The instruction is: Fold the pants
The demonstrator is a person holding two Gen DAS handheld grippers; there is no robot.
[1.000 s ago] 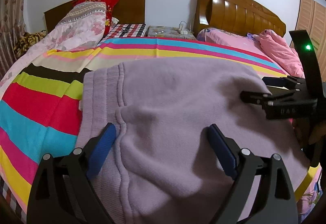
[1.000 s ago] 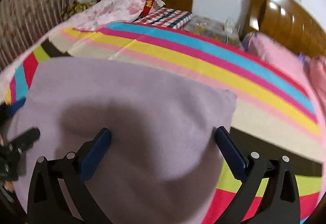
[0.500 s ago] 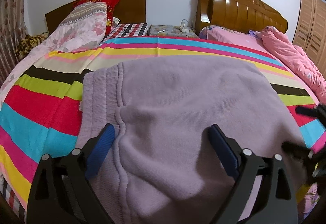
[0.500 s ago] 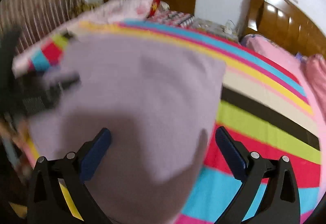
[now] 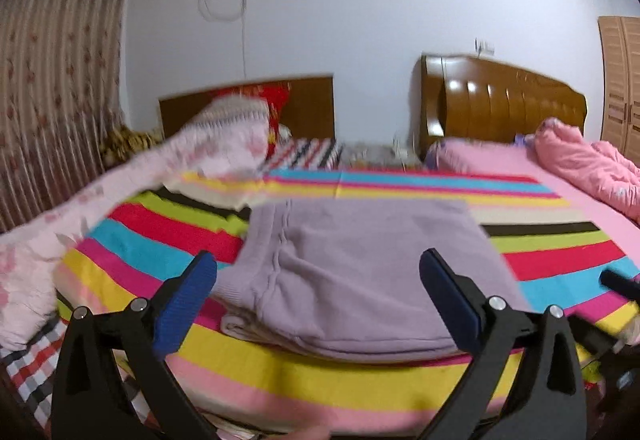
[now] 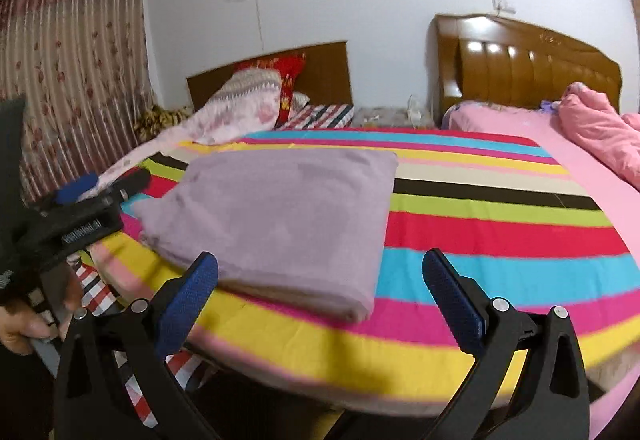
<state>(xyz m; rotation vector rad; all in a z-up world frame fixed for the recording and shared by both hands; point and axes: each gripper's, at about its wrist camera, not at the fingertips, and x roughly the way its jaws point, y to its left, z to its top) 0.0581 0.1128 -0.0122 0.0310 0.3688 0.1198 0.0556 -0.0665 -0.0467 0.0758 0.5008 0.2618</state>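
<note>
The lilac knit pants [image 5: 360,272] lie folded into a thick rectangle on the striped blanket [image 5: 560,248] near the bed's front edge; they also show in the right wrist view [image 6: 280,216]. My left gripper [image 5: 320,292] is open and empty, held back from the fold and not touching it. My right gripper [image 6: 324,300] is open and empty, off the pants' near right corner. The left gripper shows at the left of the right wrist view [image 6: 92,196].
A pink floral quilt [image 5: 120,192] lies along the bed's left side, with pillows [image 6: 256,96] at the headboard. A second bed with pink bedding [image 6: 592,144] is at the right. A curtain [image 5: 52,80] hangs at the left.
Both grippers have pulled back and up off the pants to beyond the bed's front edge. The pants stay folded where they lay.
</note>
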